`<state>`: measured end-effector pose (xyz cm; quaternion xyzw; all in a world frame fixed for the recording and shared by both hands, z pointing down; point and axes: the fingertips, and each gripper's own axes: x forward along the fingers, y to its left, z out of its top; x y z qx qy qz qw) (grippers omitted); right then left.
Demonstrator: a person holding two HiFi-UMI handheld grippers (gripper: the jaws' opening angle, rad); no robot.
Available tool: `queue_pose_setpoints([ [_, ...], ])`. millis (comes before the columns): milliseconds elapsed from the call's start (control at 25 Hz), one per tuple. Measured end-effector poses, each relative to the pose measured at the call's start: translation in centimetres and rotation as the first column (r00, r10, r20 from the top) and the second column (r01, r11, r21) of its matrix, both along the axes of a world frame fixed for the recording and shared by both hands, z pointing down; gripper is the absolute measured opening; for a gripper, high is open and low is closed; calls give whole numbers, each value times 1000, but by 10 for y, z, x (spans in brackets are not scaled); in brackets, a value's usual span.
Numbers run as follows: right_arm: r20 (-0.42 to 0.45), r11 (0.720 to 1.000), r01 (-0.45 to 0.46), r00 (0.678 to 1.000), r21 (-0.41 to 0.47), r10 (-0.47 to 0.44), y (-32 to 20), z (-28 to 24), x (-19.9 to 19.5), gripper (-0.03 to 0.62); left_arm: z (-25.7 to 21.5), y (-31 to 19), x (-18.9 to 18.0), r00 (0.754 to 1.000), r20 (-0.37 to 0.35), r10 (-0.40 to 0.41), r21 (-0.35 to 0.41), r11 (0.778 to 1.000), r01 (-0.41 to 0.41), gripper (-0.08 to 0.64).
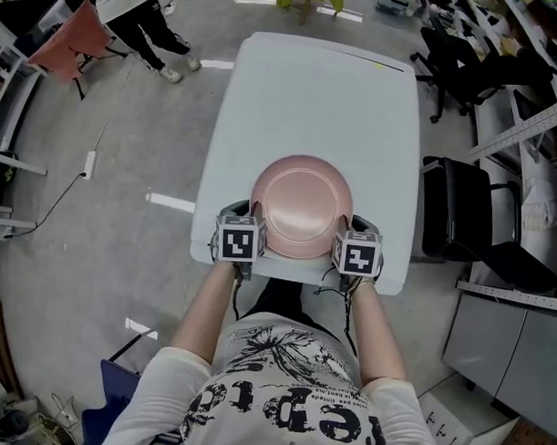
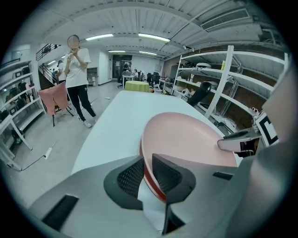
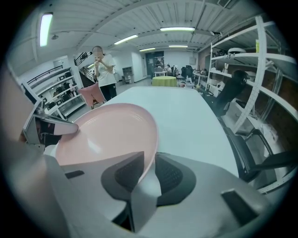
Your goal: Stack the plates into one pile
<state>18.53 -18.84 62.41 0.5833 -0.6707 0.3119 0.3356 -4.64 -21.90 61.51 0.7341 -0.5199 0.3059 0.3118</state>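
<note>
Left tongs (image 2: 146, 160) and right tongs (image 3: 150, 155) clamp the plate (image 1: 301, 204) at the table's (image 1: 319, 100) near edge; uneven release could drop it

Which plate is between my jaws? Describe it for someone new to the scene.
On the white table, look at the near edge. The plate sits between the left gripper and right gripper, rim in both jaws: round, pink, against the white top.

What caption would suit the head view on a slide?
Left gripper and right gripper flank a pink plate on a white table, its rim between their jaws.
</note>
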Motion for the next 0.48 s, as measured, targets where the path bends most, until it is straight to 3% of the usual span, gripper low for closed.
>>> queue_pose_setpoints([
  [160,-41,1000,4,999,13,-4,2,1,-1,88,0,6,0,1000,27,5,21,1000,-5,80],
  [200,-49,1000,7,999,17,-6,2,1,-1,95,0,6,1,1000,27,10,37,999,-11,124],
  [480,-54,998,-4,999,59,8,1,-6,1,149,0,10,-3,1000,-19,-8,64,998,9,186],
])
